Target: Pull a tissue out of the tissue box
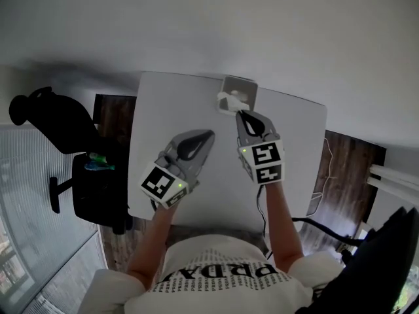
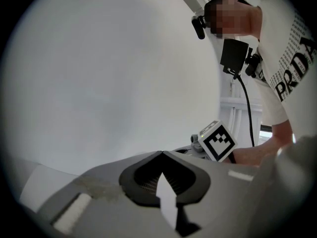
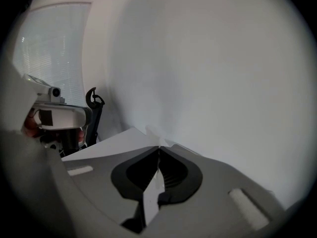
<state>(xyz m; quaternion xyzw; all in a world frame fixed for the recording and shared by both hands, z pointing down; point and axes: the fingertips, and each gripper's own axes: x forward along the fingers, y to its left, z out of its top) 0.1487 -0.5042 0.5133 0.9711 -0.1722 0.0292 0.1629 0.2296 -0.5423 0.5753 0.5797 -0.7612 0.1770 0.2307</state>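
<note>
Right gripper [image 1: 242, 114], fingers pinched shut on the white paper tissue [image 1: 229, 99] standing out of the pale square tissue box [image 1: 245, 85] at the white surface's [image 1: 170, 110] far edge, seemingly draws it free; left gripper [image 1: 210, 134], fingers shut and empty, hangs clear.

Both the left gripper [image 1: 208, 134] and the right gripper [image 1: 241, 113] look grey to us, with black linings, black-and-white square markers and green lights. Just past the right fingertips we see the white tissue [image 1: 230, 100], the pale grey tissue box [image 1: 243, 86] and the white table [image 1: 170, 110].
</note>
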